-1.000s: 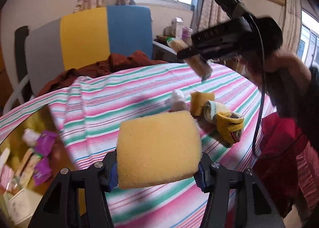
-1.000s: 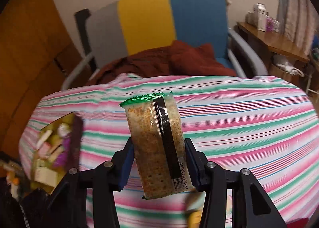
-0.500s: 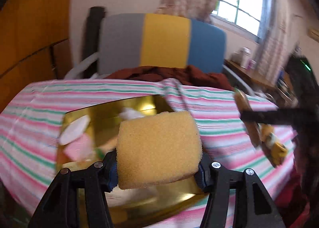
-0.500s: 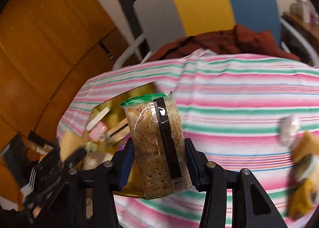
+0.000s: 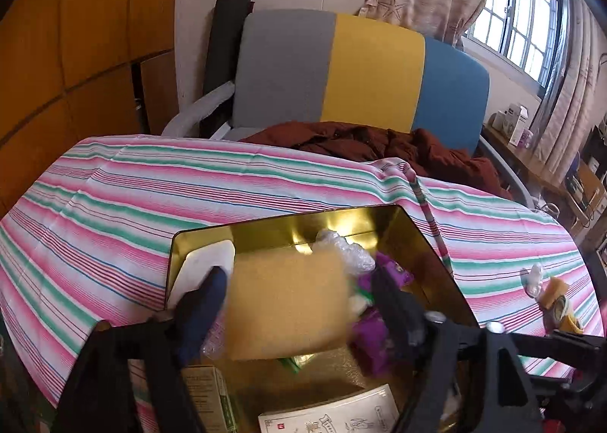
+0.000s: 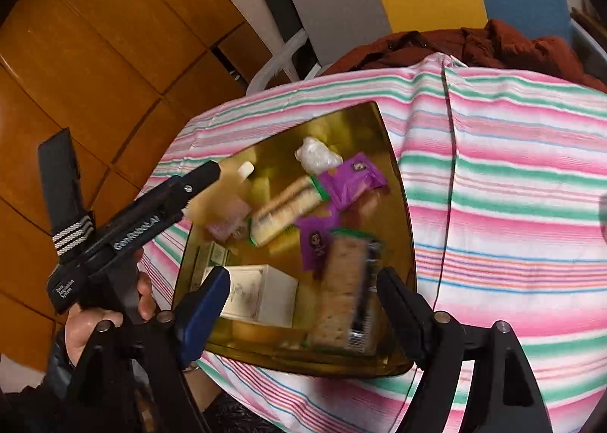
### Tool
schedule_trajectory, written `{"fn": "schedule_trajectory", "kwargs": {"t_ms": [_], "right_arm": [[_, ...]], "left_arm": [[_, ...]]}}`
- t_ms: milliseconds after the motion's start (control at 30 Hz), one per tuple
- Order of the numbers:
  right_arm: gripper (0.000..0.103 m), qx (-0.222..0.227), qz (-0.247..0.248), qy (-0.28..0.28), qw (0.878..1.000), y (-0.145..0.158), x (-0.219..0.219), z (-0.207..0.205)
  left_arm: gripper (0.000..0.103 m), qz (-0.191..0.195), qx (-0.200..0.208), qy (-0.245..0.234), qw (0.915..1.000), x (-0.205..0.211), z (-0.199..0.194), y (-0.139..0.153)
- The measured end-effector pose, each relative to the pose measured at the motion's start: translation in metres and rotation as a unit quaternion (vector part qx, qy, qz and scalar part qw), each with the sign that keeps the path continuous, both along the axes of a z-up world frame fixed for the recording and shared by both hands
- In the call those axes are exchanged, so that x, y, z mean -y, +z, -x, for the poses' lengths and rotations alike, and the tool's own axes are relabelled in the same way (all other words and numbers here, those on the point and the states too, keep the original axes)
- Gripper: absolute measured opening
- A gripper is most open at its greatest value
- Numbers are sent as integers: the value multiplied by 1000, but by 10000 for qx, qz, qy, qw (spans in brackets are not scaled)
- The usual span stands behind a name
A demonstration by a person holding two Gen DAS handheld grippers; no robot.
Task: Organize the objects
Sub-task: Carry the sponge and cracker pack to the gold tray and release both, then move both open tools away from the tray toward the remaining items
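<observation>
Both grippers now hang over a gold tin (image 5: 425,243), which sits on a table under a pink, green and white striped cloth (image 5: 151,205). Half a second ago each one gripped its load firmly; now both have let go.

In the left wrist view, the left gripper (image 5: 299,304) has its jaws spread wide, wider than the yellow sponge (image 5: 288,304). The sponge shows blurred between the jaws, loose from both pads, over the tin's inside. Before, it was pinched tight between them.

In the right wrist view, the right gripper (image 6: 299,304) is likewise spread wide, with a clear gap at each side of the cracker packet (image 6: 347,296). The packet, also blurred, is at the tin's near edge; whether it already rests there cannot be told. Earlier it stood clamped upright between the pads.

The tin already holds a second cracker packet (image 6: 284,213), purple wrappers (image 6: 353,179), a white box (image 6: 261,292) and a clear plastic bundle (image 6: 316,158). At the far right of the left wrist view, a few small items (image 5: 557,300) lie on the cloth, well apart from the tin. The person's hand (image 6: 102,315) grips the left tool's handle.
</observation>
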State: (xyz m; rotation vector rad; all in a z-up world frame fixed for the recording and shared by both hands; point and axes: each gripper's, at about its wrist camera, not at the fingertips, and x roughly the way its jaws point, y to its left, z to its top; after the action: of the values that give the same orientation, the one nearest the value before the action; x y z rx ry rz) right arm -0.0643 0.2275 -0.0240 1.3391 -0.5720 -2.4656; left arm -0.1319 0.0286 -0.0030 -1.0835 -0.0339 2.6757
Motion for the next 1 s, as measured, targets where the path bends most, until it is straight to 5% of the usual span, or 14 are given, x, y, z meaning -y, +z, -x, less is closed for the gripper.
{"fn": "schedule_trajectory", "kwargs": {"t_ms": [533, 1000], "right_arm": [[93, -691, -1324, -260, 9884, 15, 26, -35], [103, -1091, -1928, -784, 9720, 24, 29, -56]], "left_arm": [[82, 28, -262, 407, 9988, 12, -59, 13], [82, 32, -164, 278, 9995, 4, -94, 4]]}}
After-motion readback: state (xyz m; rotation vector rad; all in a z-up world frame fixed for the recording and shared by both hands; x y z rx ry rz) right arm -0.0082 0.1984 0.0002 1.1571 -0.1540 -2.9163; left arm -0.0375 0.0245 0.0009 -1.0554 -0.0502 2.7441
